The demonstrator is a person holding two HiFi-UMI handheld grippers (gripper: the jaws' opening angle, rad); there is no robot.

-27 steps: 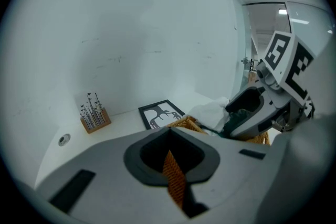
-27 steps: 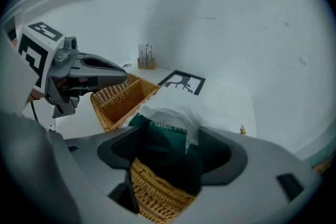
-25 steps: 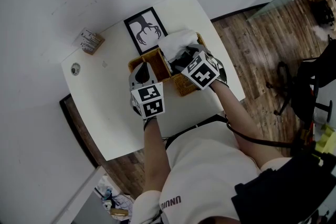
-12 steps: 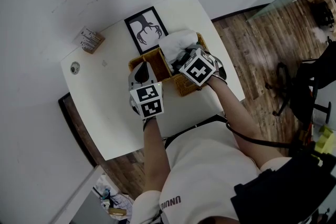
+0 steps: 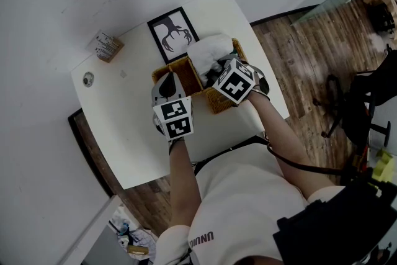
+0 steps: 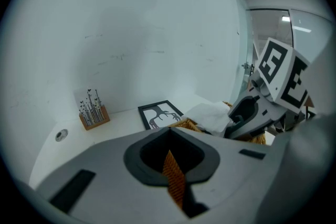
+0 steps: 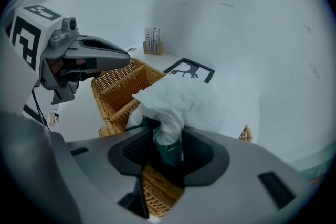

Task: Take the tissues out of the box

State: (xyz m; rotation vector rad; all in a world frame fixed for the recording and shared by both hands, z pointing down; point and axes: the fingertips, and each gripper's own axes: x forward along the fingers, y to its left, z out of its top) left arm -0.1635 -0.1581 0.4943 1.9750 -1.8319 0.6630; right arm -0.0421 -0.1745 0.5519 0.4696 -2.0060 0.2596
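Wicker in a golden weave is forming the open basket (image 5: 162, 74) that is serving as the box on the white tabletop (image 5: 133, 139). The white crumpled tissue wad (image 5: 208, 46) is sitting in it, billowing above the rim at the far end. The right gripper (image 5: 215, 67) is reaching steeply down into that wad, and its jaws have just been closing. In the right gripper view they are pinching a bunched neck of the tissue, with a dark green packet (image 7: 169, 150) showing just below the paper between them. Against the earlier head views its marker cube is sitting slightly rolled, while the hand is keeping its place. The left gripper (image 5: 169, 79) is staying clamped on the basket's near wall, a strip of weave caught between its jaws, steadying it. That fresh pinch probably means the lift is coming next; nothing is out yet. The tissue is looking soft and loosely folded, and it is likely to tear or drag the packet along if pulled fast.
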